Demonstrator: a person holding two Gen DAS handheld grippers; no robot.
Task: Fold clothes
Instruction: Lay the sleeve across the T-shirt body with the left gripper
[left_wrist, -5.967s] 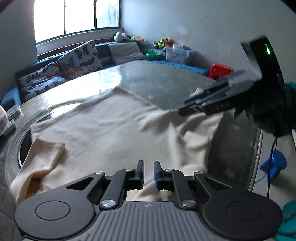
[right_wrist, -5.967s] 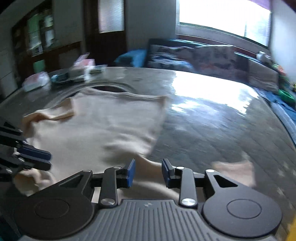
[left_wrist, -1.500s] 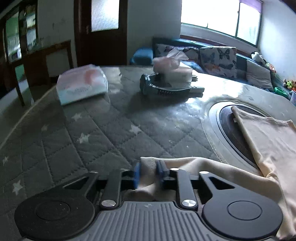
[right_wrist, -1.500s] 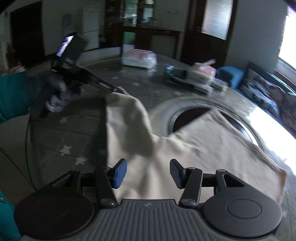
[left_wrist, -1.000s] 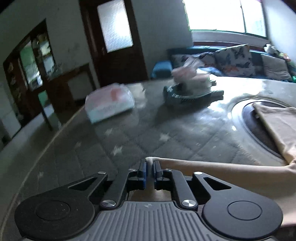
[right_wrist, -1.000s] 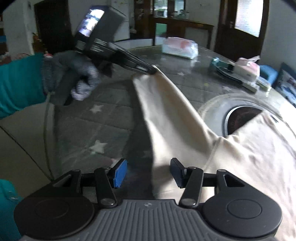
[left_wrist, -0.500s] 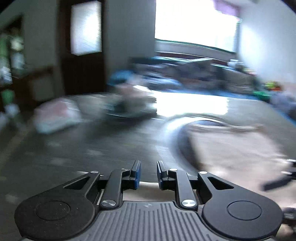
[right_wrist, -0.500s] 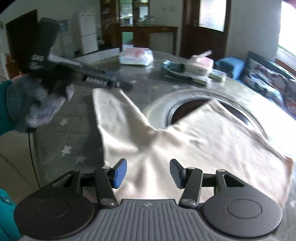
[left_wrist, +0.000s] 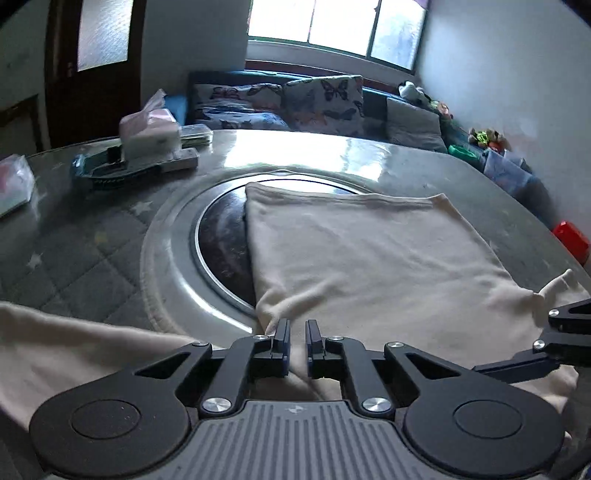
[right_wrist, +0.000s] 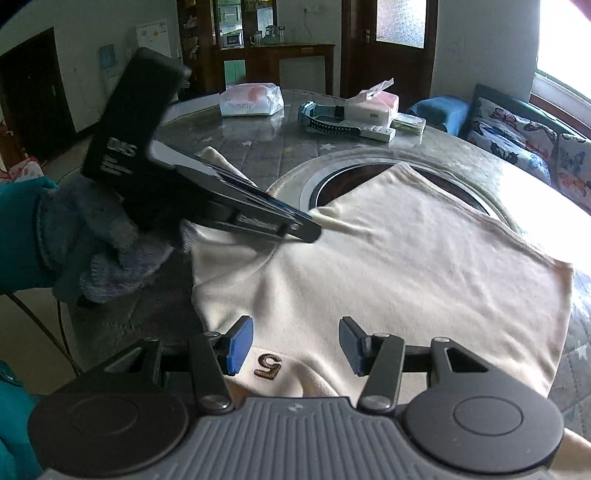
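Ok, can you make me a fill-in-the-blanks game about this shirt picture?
The brown number on the shirt collar is ___.
The right gripper has its jaws ___.
The sofa cushions have ___ printed on them.
The hand holding the left gripper wears a grey ___.
Missing words: 5; open; butterflies; glove.

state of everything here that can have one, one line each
cream shirt: spread flat on the table, one sleeve out to the side
left gripper: jaws slightly apart, over the shirt, gripping nothing
right gripper: jaws wide open, empty
tissue pack: open, tissue sticking up
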